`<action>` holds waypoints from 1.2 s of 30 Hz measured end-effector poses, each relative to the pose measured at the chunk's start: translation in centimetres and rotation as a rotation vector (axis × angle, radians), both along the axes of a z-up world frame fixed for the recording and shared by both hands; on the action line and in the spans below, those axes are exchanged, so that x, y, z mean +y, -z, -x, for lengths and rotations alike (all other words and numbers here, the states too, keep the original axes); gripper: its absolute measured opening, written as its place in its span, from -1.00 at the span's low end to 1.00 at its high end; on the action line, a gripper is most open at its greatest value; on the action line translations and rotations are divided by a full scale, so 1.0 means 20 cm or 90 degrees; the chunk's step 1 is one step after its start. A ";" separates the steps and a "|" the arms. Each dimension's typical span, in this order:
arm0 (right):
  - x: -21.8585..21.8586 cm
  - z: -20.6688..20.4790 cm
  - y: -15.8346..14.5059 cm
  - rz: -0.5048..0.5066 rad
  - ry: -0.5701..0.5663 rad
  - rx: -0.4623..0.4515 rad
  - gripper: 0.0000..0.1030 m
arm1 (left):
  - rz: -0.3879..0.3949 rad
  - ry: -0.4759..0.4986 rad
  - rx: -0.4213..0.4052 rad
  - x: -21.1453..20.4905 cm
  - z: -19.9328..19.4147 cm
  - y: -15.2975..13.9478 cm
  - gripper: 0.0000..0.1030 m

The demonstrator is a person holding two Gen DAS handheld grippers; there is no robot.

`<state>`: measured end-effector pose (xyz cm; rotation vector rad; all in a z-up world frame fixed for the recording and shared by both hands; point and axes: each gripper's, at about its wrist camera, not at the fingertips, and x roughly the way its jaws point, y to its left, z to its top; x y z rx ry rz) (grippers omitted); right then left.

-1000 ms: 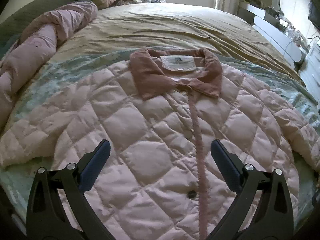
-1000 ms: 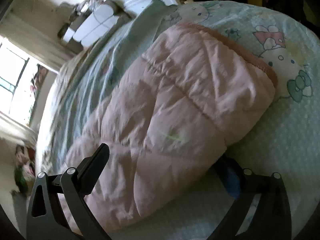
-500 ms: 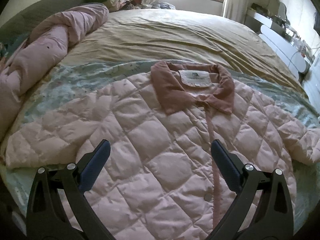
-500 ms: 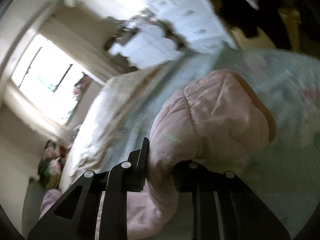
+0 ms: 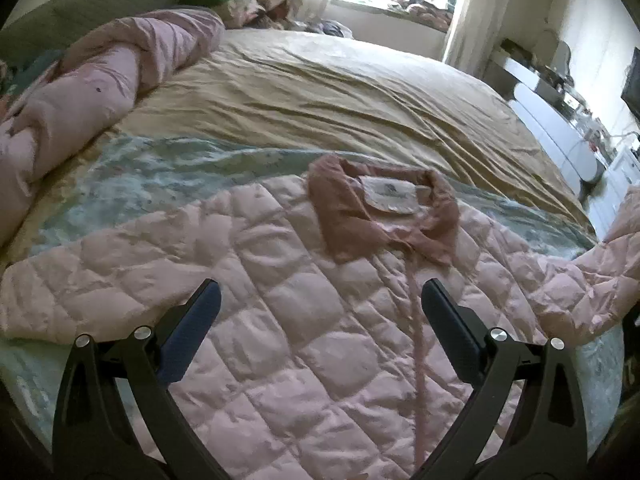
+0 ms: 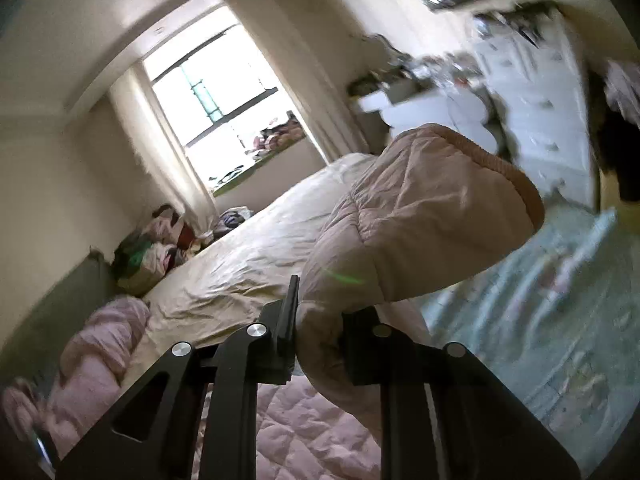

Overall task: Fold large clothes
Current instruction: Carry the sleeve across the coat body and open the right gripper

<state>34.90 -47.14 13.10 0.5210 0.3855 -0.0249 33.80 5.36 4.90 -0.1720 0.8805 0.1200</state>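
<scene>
A pale pink quilted jacket [image 5: 280, 320] lies face up on the bed, with a darker pink collar [image 5: 384, 216] and a white label. My left gripper [image 5: 320, 304] is open and empty above the jacket's chest. My right gripper [image 6: 320, 320] is shut on the jacket's right sleeve [image 6: 424, 232] and holds it lifted off the bed, cuff end up. That raised sleeve also shows in the left wrist view [image 5: 592, 280] at the right edge.
The bed has a light blue patterned sheet [image 5: 168, 176] under the jacket and a tan cover [image 5: 320, 92] beyond. A rolled pink duvet [image 5: 80, 92] lies along the left. Clothes pile [image 6: 148, 256] by the window. White furniture [image 6: 536, 92] stands right of the bed.
My right gripper shut on the sleeve and lifted it off the bed, swinging upward. My left gripper drew back and to the left; the jacket's body has stayed flat.
</scene>
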 end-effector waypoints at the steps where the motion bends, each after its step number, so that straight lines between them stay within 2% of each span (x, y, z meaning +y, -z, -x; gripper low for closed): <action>1: 0.04 -0.02 -0.01 0.010 -0.009 -0.005 -0.67 | -0.014 -0.009 -0.003 0.01 0.01 0.00 0.82; 3: 0.15 -0.04 -0.03 0.030 -0.037 -0.014 -0.67 | -0.021 -0.017 -0.007 0.04 0.02 -0.01 0.82; 9: 0.46 -0.08 -0.06 0.073 -0.117 -0.036 -0.68 | 0.024 -0.020 -0.015 0.13 0.03 0.01 0.82; 12: 0.65 -0.09 -0.07 0.087 -0.157 -0.041 -0.68 | 0.021 -0.040 -0.013 0.19 0.04 0.05 0.82; 15: 0.81 -0.11 -0.05 0.113 -0.189 -0.041 -0.68 | -0.006 -0.066 -0.023 0.25 0.06 0.07 0.82; 19: 1.02 -0.13 0.03 0.140 -0.220 -0.027 -0.68 | -0.054 -0.094 -0.026 0.31 0.07 0.14 0.82; 22: 1.13 -0.14 0.10 0.152 -0.235 -0.013 -0.68 | -0.062 -0.083 -0.020 0.32 0.06 0.18 0.82; 32: 1.38 -0.17 0.37 0.154 -0.290 0.057 -0.68 | -0.030 -0.063 0.008 0.39 0.02 0.33 0.82; 36: 1.48 -0.17 0.50 0.150 -0.320 0.095 -0.68 | 0.022 -0.058 0.005 0.43 0.01 0.33 0.82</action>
